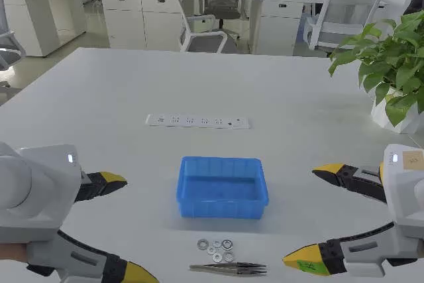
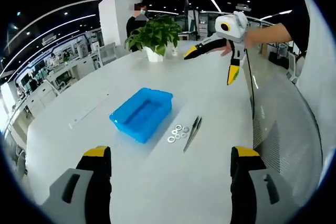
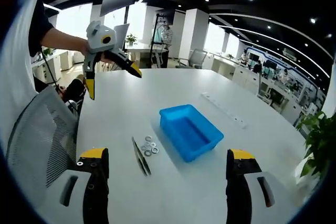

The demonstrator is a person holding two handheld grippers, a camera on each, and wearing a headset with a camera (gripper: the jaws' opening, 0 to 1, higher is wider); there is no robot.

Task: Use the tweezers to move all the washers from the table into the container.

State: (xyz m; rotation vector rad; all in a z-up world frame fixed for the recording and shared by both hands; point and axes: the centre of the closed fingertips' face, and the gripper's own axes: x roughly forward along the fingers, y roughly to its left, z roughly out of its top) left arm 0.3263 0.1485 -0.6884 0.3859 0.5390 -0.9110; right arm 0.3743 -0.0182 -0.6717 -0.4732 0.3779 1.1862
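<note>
We had 0 washers (image 1: 216, 250) in the bin (image 1: 222, 187), the tweezers (image 1: 228, 268) lay untouched, pinching nothing, and our left gripper (image 1: 137, 228) and right gripper (image 1: 300, 215) hung spread, empty.

Blue container (image 1: 222, 187); silver washers (image 1: 216, 247), tweezers (image 1: 228, 268); white table (image 1: 199, 84); green plant (image 1: 391, 64).

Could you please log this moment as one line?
left tool open | right tool open | tweezers lying on table, ungrasped | washers clustered between tweezers and container | container looks empty
</note>
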